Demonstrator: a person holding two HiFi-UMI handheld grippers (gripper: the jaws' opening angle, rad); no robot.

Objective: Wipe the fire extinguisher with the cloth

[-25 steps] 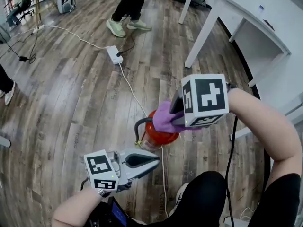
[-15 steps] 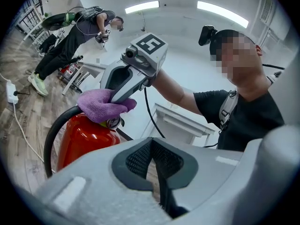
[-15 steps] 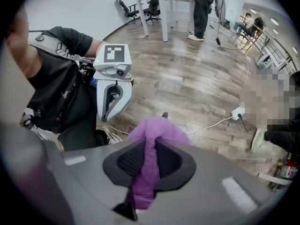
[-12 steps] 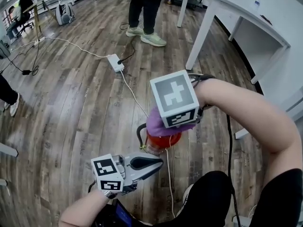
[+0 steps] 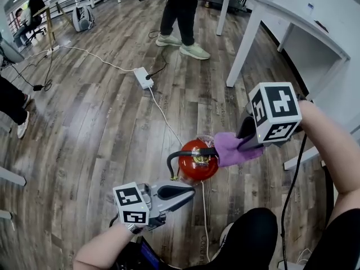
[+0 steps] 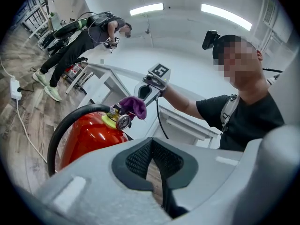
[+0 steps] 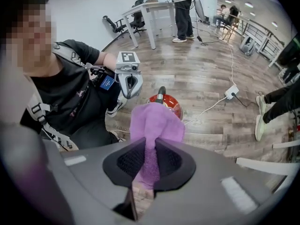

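One red fire extinguisher (image 5: pixel 198 161) is standing upright on the wooden floor (image 5: pixel 101 128), close to the person, with one black hose (image 5: pixel 173 163) curving off its left side. One purple cloth (image 5: pixel 233 149) is lying against the right side of the extinguisher's valve head. Two tools are showing. The right tool (image 5: pixel 243 144) is pointing steeply down and clamping the cloth between its jaws. The left tool (image 5: pixel 190 191) is pointing level on the near side of the extinguisher, its jaws fully together and gripping nothing. One white power strip (image 5: pixel 142 77) is lying farther off, and two pale shoes (image 5: pixel 194 50) are standing beyond it.
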